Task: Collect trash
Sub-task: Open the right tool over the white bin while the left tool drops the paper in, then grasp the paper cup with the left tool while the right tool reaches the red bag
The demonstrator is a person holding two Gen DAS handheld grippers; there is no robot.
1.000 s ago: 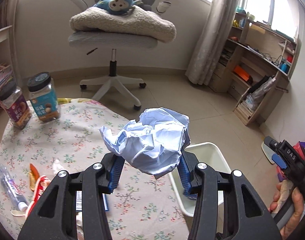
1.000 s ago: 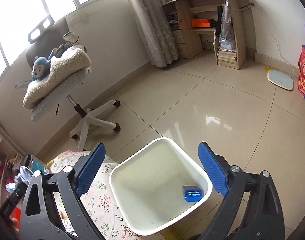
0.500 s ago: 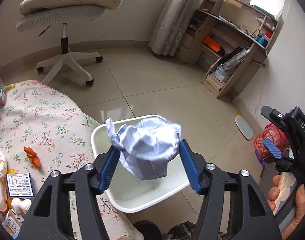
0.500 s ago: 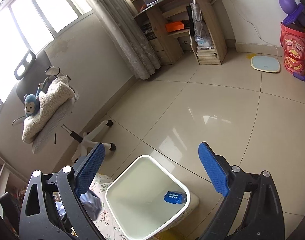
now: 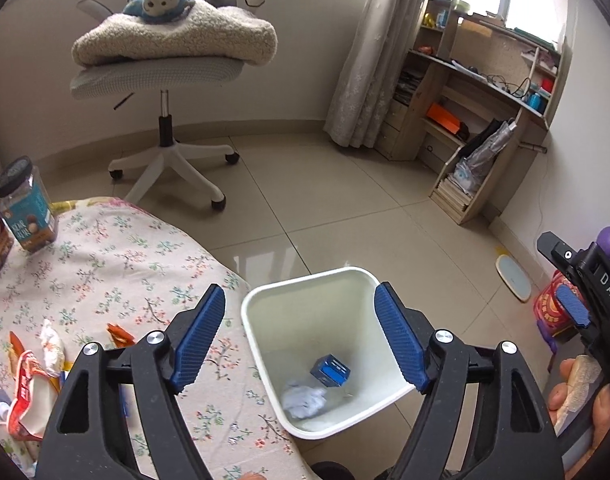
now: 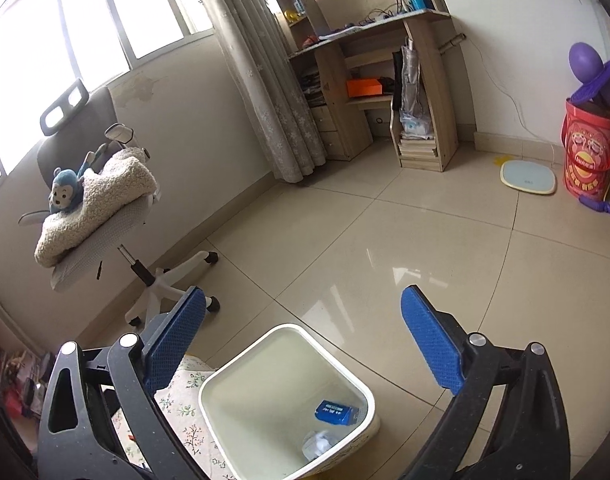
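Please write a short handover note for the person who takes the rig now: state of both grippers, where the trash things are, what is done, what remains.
Left gripper: jaws open, empty, above the white bin.
Right gripper: jaws open, empty, also over the bin.
Done: crumpled paper ball and small blue box lie in the bin.
Left: wrappers and an orange scrap lie on the floral tablecloth. The jars at the far edge look like goods, probably not trash.

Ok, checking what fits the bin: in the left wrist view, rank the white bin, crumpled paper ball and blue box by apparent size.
1. white bin
2. crumpled paper ball
3. blue box, only slightly smaller than the ball.
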